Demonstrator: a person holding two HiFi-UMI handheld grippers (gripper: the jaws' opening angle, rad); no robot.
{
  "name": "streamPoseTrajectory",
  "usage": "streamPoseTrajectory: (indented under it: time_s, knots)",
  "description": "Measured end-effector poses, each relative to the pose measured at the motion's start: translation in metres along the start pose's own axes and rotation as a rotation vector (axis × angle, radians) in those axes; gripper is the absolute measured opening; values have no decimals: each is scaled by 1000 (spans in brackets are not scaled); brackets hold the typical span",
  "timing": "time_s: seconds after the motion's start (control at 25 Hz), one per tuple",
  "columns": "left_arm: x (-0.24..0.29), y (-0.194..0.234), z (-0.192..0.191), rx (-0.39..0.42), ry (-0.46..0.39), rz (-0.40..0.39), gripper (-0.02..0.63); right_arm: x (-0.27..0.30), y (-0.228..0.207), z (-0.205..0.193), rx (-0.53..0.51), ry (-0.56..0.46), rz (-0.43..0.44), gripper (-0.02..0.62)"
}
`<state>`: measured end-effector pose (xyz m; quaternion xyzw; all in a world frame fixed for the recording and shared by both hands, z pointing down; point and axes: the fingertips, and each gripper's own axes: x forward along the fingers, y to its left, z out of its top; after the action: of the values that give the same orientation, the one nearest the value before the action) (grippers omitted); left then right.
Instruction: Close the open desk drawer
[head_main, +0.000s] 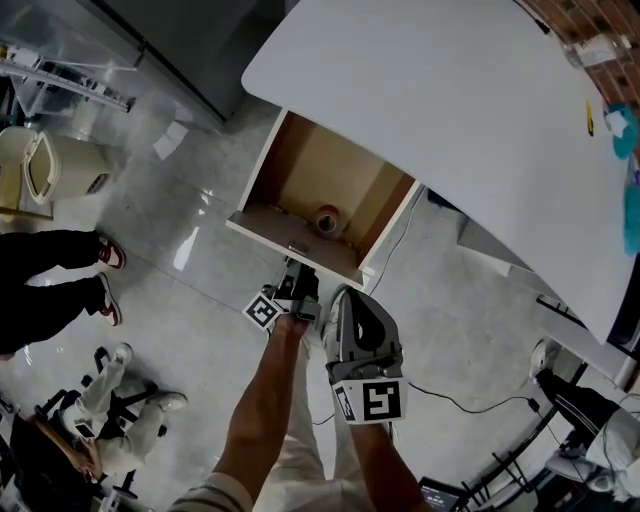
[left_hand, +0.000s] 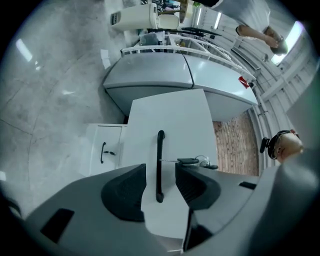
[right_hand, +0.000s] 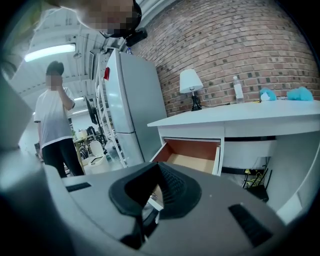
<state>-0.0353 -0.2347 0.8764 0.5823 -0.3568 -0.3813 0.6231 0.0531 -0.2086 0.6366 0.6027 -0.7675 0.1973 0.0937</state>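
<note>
Head view: white desk (head_main: 450, 110) from above, its drawer (head_main: 300, 165) pulled well out, wood inside, a small roll (head_main: 327, 220) lying at the near end. Left gripper (head_main: 299, 270) sits right at the drawer front, right gripper (head_main: 342, 302) just beside it and a bit further back, both on the person's forearms. A bystander's legs with red-and-white shoes (head_main: 108, 285) at the left edge, cream bin (head_main: 60, 165) above them, cable (head_main: 450, 400) on the floor. The jaw gap can't be read from here. Left gripper view: picture rolled sideways, jaws stand wide apart, black bar handle (left_hand: 160, 160) of the white drawer front (left_hand: 170, 120) lies in the gap, pads not pressing on it. Only this view shows a key (left_hand: 187, 161) stuck in the front beside the handle, more keys hanging off it, and a small white cabinet (left_hand: 107, 145) with its own handle further left. Right gripper view: jaws drawn close together, only a thin wedge of gap, nothing in it. Only this view shows the desk from the side: drawer open under the top, a white lamp (right_hand: 191, 82), a bottle (right_hand: 238, 90) and blue items (right_hand: 300, 93) on the desk, brick wall (right_hand: 240, 45) behind, grey fridge (right_hand: 135, 105) to the left, a person (right_hand: 52, 125) in a white shirt standing beyond it.
</note>
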Motion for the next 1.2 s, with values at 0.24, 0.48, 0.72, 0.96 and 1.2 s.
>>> streamPoseTrajectory:
  time_s: [0.24,0.48,0.72,0.96,1.2]
  knots:
    - [6,-9,4,-11,8,-67,116,2,-8,-9,12,9,-14,11]
    - [9,-7,2,12,41,-37,20,2,-6,-13,19,8,-10,10]
    - [12,-22,1,34,61,-67,18,4,-9,-11,31,8,-11,11]
    - [18,-41,0,45,87,-102,18,6,-10,-7,40,7,-9,10]
    - [32,-61,-1,51,90,-147,18,7,-9,-7,64,14,-8,11]
